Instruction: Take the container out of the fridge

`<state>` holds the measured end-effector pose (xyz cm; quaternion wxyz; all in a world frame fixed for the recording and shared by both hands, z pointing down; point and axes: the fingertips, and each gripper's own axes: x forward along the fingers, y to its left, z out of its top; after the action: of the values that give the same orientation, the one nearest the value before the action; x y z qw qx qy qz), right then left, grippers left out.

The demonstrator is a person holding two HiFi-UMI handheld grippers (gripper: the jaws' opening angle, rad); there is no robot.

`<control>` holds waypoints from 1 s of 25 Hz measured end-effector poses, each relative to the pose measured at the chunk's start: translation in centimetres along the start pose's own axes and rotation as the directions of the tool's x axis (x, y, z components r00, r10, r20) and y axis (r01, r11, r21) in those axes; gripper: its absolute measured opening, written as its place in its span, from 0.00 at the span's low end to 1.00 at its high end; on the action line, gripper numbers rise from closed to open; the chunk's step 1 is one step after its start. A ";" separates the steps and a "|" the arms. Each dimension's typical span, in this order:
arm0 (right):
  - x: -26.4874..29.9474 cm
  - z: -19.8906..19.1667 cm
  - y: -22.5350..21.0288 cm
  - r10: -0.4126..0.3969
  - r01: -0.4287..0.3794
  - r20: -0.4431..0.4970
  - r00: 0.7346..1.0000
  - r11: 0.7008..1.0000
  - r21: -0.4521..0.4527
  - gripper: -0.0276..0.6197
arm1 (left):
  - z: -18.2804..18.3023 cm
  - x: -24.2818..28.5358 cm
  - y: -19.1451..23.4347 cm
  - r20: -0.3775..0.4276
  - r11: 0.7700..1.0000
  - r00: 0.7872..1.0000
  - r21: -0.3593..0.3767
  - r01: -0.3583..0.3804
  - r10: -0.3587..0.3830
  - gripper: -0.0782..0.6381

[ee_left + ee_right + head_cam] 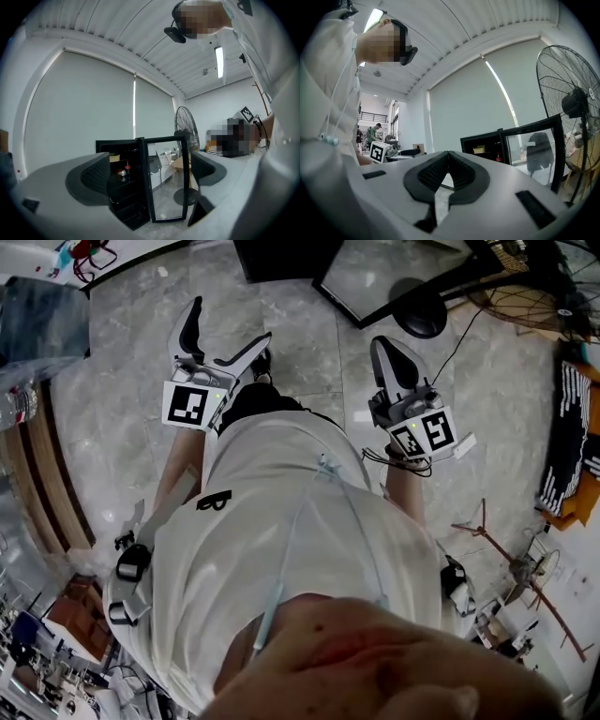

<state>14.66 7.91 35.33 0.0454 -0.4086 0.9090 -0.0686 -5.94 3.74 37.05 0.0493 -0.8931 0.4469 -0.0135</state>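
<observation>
**Both grippers empty, fridge open ahead**

A grey stone floor [112, 427] lies under both grippers, which are held out in front of a person in a white shirt [281, 540]. The black fridge [119, 187] stands ahead of the left gripper [231, 322], framed between its two jaws. Its glass door [166, 178] is swung open toward the right jaw. A tall standing fan [574, 108] rises just behind that door, off to the right of the right gripper [389, 348].

The left gripper's jaws are spread wide with nothing between them. The right gripper's jaws are pressed together at the tips and grip nothing. From it, the fridge sits ahead and to the right.

The container [114, 158], pale yellow, rests on the fridge's top shelf, well ahead of both grippers and touched by neither. A small red-topped bottle [127, 166] stands just below it.
</observation>
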 end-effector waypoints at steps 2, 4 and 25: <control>2.6 0.0 -1.3 -0.001 0.000 -0.020 1.000 1.000 -0.006 0.07 | -0.3 2.1 2.4 -0.012 1.000 1.000 0.001 -0.001 0.001 0.84; 5.2 -0.1 -2.9 -0.014 0.014 -0.038 0.999 1.000 -0.009 0.07 | -0.7 4.3 4.5 -0.028 1.000 1.000 0.006 0.009 -0.009 0.84; 23.1 -0.9 -10.0 -0.055 0.062 -0.132 0.990 0.997 0.048 0.07 | -3.3 17.1 20.0 -0.062 0.989 0.988 0.026 0.143 -0.141 0.84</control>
<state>6.62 -15.89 37.20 -0.0054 -0.4284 0.8955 -0.1200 -11.86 -22.10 38.04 0.0482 -0.9210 0.3832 -0.0502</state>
